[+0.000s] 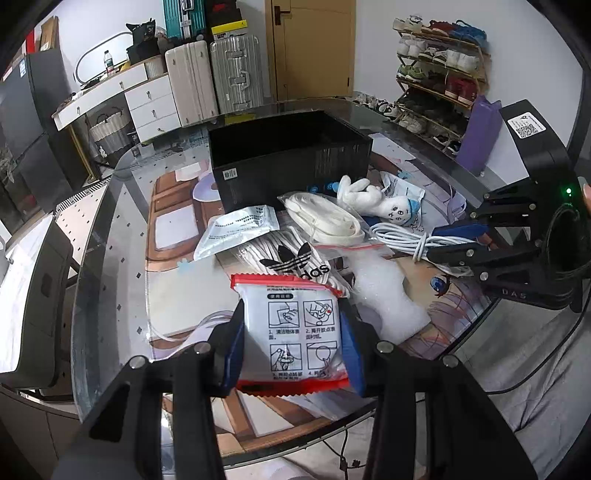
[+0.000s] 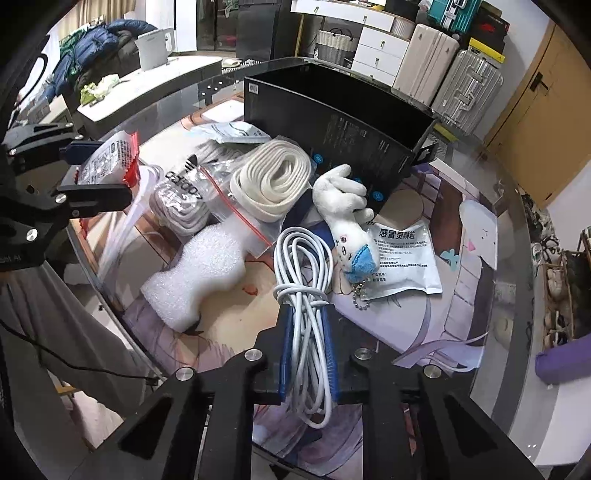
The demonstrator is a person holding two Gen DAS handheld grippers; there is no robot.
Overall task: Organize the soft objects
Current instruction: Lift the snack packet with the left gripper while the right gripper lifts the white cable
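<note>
Grippers: two, left gripper [image 1: 291, 328] closed on one red-edged packet [image 1: 291, 325], right gripper [image 2: 308, 347] closed on one white cable [image 2: 303, 280]
Boxes: one black box [image 1: 288, 158]
Plush toys: one white plush [image 2: 347, 214]
Foam pieces: one white foam [image 2: 199, 273]
Zip bags: one, holding a coiled white strap [image 2: 269, 181]
Adidas bags: one, adidas bag [image 1: 291, 258]
Flat silver sachets: two, one sachet [image 1: 240, 229] by the box, one medicine sachet [image 2: 402, 254] under the plush
Suitcases behind the worktop: three seen in the left view, cream suitcase [image 1: 190, 81], silver suitcase [image 1: 234, 70], teal suitcase [image 1: 183, 16]
Shoe racks: one shoe rack [image 1: 436, 74]
</note>
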